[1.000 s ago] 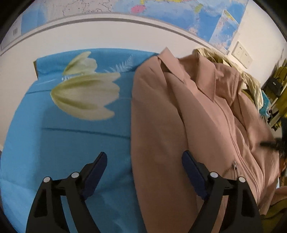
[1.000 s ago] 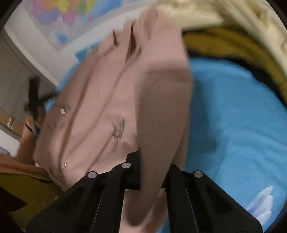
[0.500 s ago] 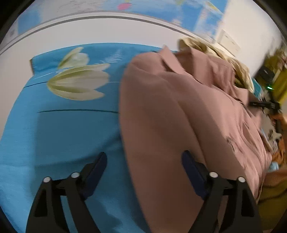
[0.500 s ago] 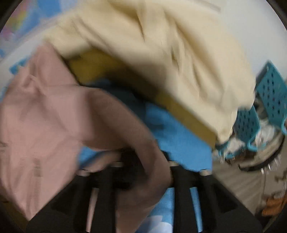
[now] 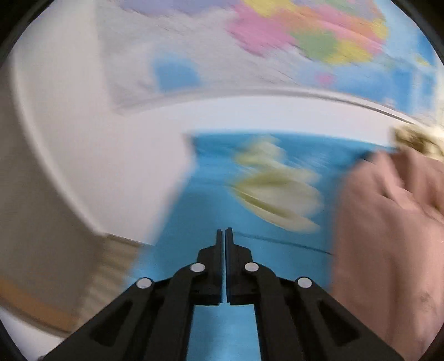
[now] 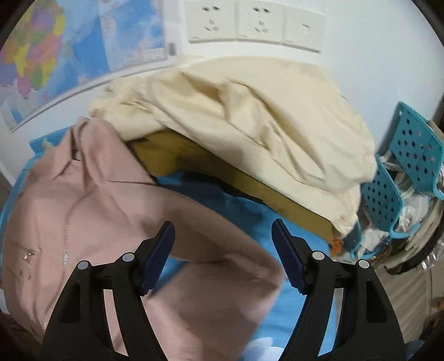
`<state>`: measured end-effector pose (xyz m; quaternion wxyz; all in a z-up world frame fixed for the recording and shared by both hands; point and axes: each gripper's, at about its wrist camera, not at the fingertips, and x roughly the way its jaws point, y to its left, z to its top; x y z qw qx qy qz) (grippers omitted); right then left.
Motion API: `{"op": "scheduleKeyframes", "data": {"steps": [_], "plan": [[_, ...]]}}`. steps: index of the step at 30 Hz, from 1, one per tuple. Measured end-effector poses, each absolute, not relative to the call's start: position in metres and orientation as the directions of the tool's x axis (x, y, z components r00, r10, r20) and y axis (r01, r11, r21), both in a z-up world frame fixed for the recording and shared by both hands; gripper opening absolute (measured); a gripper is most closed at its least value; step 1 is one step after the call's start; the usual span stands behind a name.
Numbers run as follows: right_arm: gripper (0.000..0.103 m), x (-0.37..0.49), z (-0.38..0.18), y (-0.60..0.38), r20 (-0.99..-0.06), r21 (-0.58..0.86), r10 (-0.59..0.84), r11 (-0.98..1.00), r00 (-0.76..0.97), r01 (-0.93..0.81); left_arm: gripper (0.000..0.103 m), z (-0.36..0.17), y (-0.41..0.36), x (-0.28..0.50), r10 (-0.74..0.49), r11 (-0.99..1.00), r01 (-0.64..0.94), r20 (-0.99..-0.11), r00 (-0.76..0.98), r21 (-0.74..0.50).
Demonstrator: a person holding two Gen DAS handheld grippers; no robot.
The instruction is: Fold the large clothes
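Lying spread on the blue floral sheet [image 6: 299,313], the pink zip-front jacket [image 6: 83,211] has its collar toward the wall and one sleeve folded across so that the sleeve runs beneath the right tool [image 6: 223,244]. That tool is released, its two blue-padded fingers [image 6: 159,255] wide apart above the sleeve and touching nothing. The left tool [image 5: 224,244] is clenched with its fingers pressed together on nothing, held over bare blue sheet, with the jacket's edge off to its right; this view is heavily blurred. Just beyond the jacket's collar sits a heap of cream fabric [image 6: 249,122] over an olive-yellow garment [image 6: 177,155]. Right of the heap is a turquoise perforated basket [image 6: 410,166]. On the wall behind hang a coloured map [image 6: 41,55] and a row of white sockets [image 6: 255,25].
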<state>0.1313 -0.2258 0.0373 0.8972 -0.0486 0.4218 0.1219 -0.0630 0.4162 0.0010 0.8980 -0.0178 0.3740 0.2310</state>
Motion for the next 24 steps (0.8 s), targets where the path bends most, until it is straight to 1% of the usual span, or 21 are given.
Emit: {"op": "scheduleKeyframes", "data": {"steps": [1,2,3,4,5,6,7,8,9,12,13,14,15,16,18,19,20,22,23,24], "plan": [[0.073,0.13,0.036,-0.22,-0.767,0.018,0.193,0.96,0.612,-0.28,0.005,0.006,0.42,-0.066,0.294,0.926,-0.374,-0.698,0.653,0.04],[0.074,0.129,0.034,-0.217,-0.766,0.018,0.2,0.957,0.611,-0.291,0.021,0.005,0.417,-0.066,0.198,0.951,-0.309,-0.707,0.679,-0.03],[0.074,0.127,0.032,-0.209,-0.766,0.022,0.213,0.952,0.606,-0.307,0.033,0.002,0.409,-0.065,0.133,0.965,-0.254,-0.709,0.692,-0.067],[0.074,0.127,0.03,-0.202,-0.768,0.032,0.233,0.945,0.597,-0.326,0.055,-0.006,0.391,-0.062,0.072,0.981,-0.179,-0.713,0.698,-0.076],[0.074,0.125,0.03,-0.196,-0.767,0.037,0.242,0.941,0.594,-0.336,0.066,-0.013,0.379,-0.06,0.015,0.99,-0.111,-0.721,0.693,-0.087],[0.075,0.123,0.028,-0.19,-0.766,0.041,0.252,0.937,0.591,-0.346,0.066,-0.025,0.361,-0.058,-0.045,0.995,-0.038,-0.735,0.676,-0.096],[0.075,0.123,0.025,-0.187,-0.768,0.049,0.265,0.932,0.583,-0.36,0.069,-0.039,0.348,-0.056,-0.077,0.995,0.004,-0.759,0.647,-0.098],[0.075,0.123,0.022,-0.185,-0.77,0.057,0.275,0.929,0.576,-0.367,0.069,-0.048,0.338,-0.057,-0.106,0.994,0.035,-0.776,0.622,-0.108],[0.075,0.122,0.019,-0.182,-0.771,0.068,0.286,0.925,0.569,-0.373,0.069,-0.059,0.331,-0.058,-0.133,0.991,0.055,-0.789,0.6,-0.124],[0.077,0.122,0.015,-0.176,-0.773,0.082,0.305,0.918,0.556,-0.388,0.068,-0.084,0.324,-0.062,-0.146,0.989,0.054,-0.834,0.532,-0.138],[0.078,0.122,0.013,-0.176,-0.772,0.091,0.312,0.916,0.553,-0.391,0.064,-0.086,0.322,-0.065,-0.132,0.991,0.059,-0.828,0.544,-0.119],[0.078,0.123,0.011,-0.175,-0.772,0.102,0.321,0.914,0.549,-0.393,0.038,-0.085,0.319,-0.072,-0.13,0.992,0.077,-0.821,0.556,-0.104],[0.078,0.123,0.01,-0.175,-0.772,0.109,0.327,0.913,0.545,-0.393,0.016,-0.085,0.316,-0.074,-0.119,0.993,0.073,-0.821,0.558,-0.094],[0.078,0.124,0.009,-0.173,-0.772,0.117,0.332,0.913,0.543,-0.391,0.002,-0.083,0.318,-0.073,-0.109,0.994,0.061,-0.827,0.552,-0.091],[0.078,0.124,0.008,-0.171,-0.769,0.123,0.338,0.911,0.542,-0.394,0.0,-0.074,0.328,-0.075,-0.04,0.998,-0.012,-0.826,0.562,-0.057],[0.078,0.125,0.008,-0.17,-0.767,0.124,0.341,0.91,0.544,-0.395,0.0,-0.063,0.34,-0.075,0.017,0.997,-0.066,-0.806,0.592,-0.027],[0.078,0.126,0.009,-0.17,-0.765,0.127,0.345,0.909,0.544,-0.398,0.0,-0.055,0.346,-0.075,0.047,0.994,-0.106,-0.788,0.613,-0.023],[0.078,0.126,0.011,-0.171,-0.757,0.128,0.346,0.911,0.554,-0.393,0.0,-0.028,0.379,-0.076,0.152,0.972,-0.233,-0.749,0.645,-0.003],[0.078,0.127,0.012,-0.171,-0.755,0.13,0.349,0.91,0.556,-0.395,0.001,-0.02,0.39,-0.076,0.18,0.965,-0.261,-0.732,0.657,0.003],[0.078,0.127,0.014,-0.171,-0.751,0.131,0.354,0.907,0.558,-0.4,0.001,-0.012,0.405,-0.074,0.245,0.946,-0.324,-0.718,0.651,0.028]]}}
